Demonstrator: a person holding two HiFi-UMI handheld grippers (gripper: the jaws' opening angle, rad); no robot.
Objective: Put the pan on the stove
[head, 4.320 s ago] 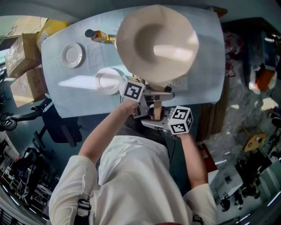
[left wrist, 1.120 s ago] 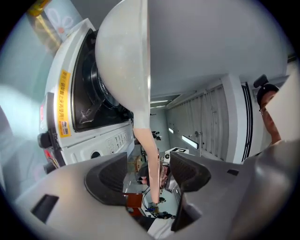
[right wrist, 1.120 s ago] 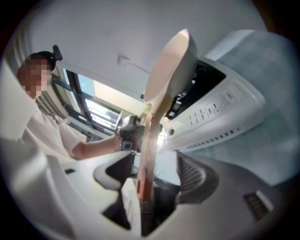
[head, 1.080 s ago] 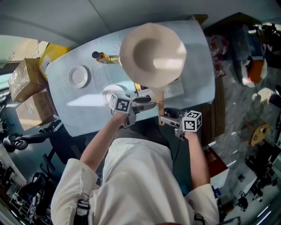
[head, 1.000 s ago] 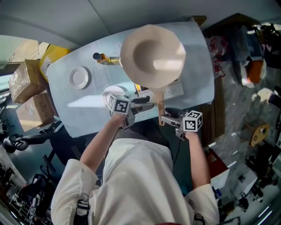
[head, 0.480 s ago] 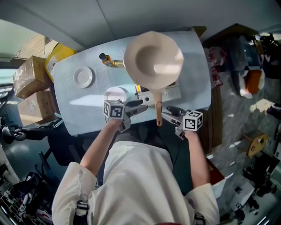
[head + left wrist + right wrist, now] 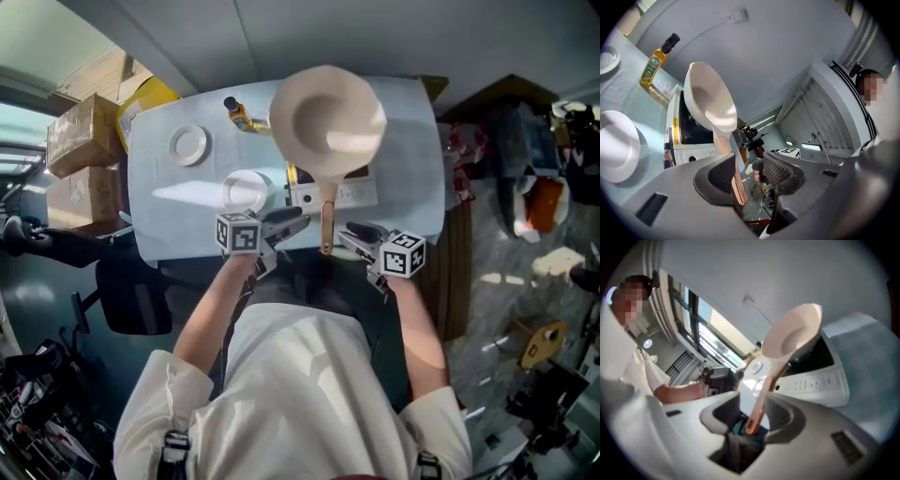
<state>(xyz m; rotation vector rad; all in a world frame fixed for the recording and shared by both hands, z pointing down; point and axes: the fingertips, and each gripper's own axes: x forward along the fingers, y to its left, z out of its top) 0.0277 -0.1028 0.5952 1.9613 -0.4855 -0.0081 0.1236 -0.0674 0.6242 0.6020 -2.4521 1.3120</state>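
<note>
Head view: pan (image 7: 326, 120) now sits on stove (image 7: 352, 194) at 12 o'clock, no longer carried. Left claw (image 7: 298, 221) and right claw (image 7: 349, 232) released, jaws just narrowing, pads clear of handle (image 7: 325, 225). Placement looks done.

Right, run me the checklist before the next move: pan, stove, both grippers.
1. Pan resting on the stove: ok.
2. Left gripper off the handle: ok. Its jaws have just been closing, with the handle in line between them, but the pads are not pressing on it.
3. Right gripper off the handle: ok. Its jaws have also just been closing, with gaps on both sides of the handle.
4. Pan centred over the burner: cannot tell.
5. White dish and oil bottle apart from the pan: ok.
</note>
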